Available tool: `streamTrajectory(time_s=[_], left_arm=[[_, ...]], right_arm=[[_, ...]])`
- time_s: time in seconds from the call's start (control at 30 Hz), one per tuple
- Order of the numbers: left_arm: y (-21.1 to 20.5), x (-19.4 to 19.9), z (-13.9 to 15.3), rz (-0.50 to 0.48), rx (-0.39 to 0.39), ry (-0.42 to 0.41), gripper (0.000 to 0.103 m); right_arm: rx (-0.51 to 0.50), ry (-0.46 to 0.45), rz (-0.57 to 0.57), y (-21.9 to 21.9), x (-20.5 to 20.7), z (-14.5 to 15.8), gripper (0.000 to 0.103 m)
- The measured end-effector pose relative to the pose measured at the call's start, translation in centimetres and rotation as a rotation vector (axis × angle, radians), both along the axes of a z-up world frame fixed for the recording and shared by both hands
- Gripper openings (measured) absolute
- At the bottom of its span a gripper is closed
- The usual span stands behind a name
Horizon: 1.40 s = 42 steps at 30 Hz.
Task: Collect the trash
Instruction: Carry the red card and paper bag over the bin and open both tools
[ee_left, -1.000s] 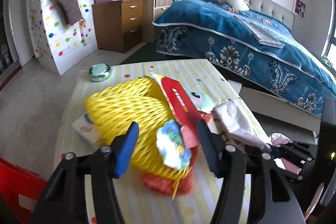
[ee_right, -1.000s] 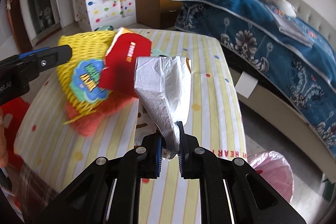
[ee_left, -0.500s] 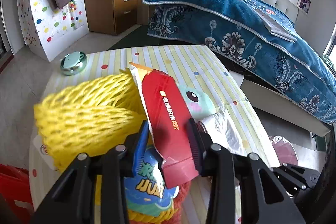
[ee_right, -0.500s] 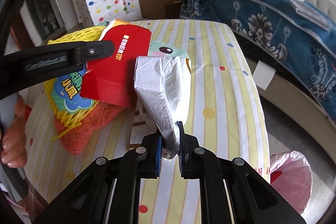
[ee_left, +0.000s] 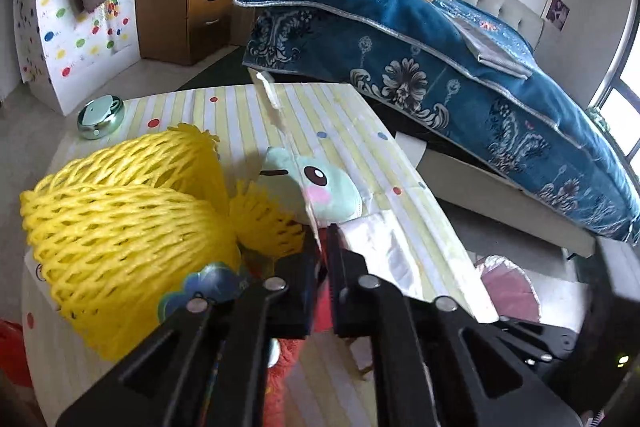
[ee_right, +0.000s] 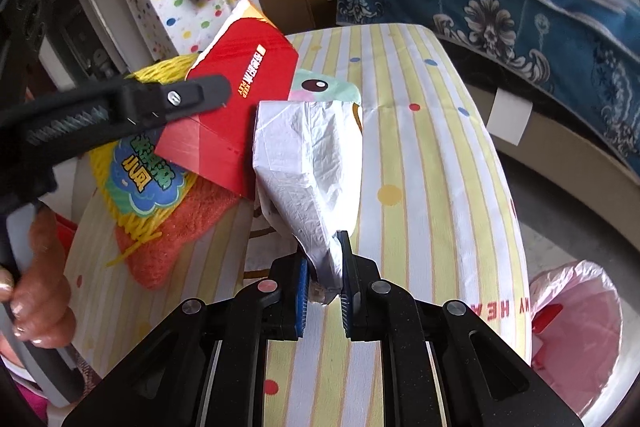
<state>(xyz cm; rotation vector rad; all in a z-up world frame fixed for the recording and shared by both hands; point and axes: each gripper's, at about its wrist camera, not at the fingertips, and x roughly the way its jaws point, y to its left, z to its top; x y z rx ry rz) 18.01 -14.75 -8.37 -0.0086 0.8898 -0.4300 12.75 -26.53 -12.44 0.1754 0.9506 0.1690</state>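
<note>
Striped table (ee_right: 432,163) — red box (ee_right: 236,115) edge-up in pinched left claw (ee_left: 323,247) — right claw (ee_right: 323,267) clamping upright white bag (ee_right: 308,163).

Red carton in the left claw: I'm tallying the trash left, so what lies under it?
Under the red carton show yellow foam netting, its cloud-shaped label and an orange cloth. Whatever lies directly beneath the carton's middle is covered.

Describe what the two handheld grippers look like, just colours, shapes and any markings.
Both are black plastic with two long angled arms joined by round silver rivets. The right gripper has blue ribbed pads on the inner faces of its fingertips. The left gripper has the same build; from the right camera its side shows a coiled black spring and a silver screw. No cables show. The hand on it is bare, with pale polished nails.
</note>
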Motion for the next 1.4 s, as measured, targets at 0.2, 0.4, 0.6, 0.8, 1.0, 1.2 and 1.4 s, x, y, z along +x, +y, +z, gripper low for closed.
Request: streamTrajectory(time_s=[0.2,0.4,0.6,0.8,1.0,1.2,1.4], left_arm=[[0.8,-2.6,2.8,0.001,0.019,-0.103,0.001],[1.0,-6.8,4.8,-0.058,0.000,-0.155,0.001],[-0.8,-11.2,4.1,-0.152,-0.025,-0.141,0.001],[-5.3,-15.4,2.8,-0.284,-0.003,-0.158,0.001],[-10.5,-17.9,2.2,-0.407,0.017,-0.175,0.001],[-15.7,-19.5,0.8,-0.510,0.043,-0.160,0.001],[-19.7,-19.5,-0.2,-0.563,0.080,-0.149,0.001]], right_arm=[[0.010,-0.067,-0.044,-1.2,-2.2,1.6,0.013],[0.003,-0.130,-0.085,-3.0,-6.3,3.7,0.013],[-0.033,-0.128,-0.175,-5.8,-11.0,4.2,0.013],[-0.065,-0.099,-0.317,-9.4,-16.6,3.5,0.013],[-0.079,-0.084,-0.473,-14.0,-21.4,2.6,0.014],[-0.070,-0.081,-0.590,-18.1,-24.8,1.3,0.015],[-0.027,-0.069,-0.643,-21.7,-25.9,0.2,0.015]])
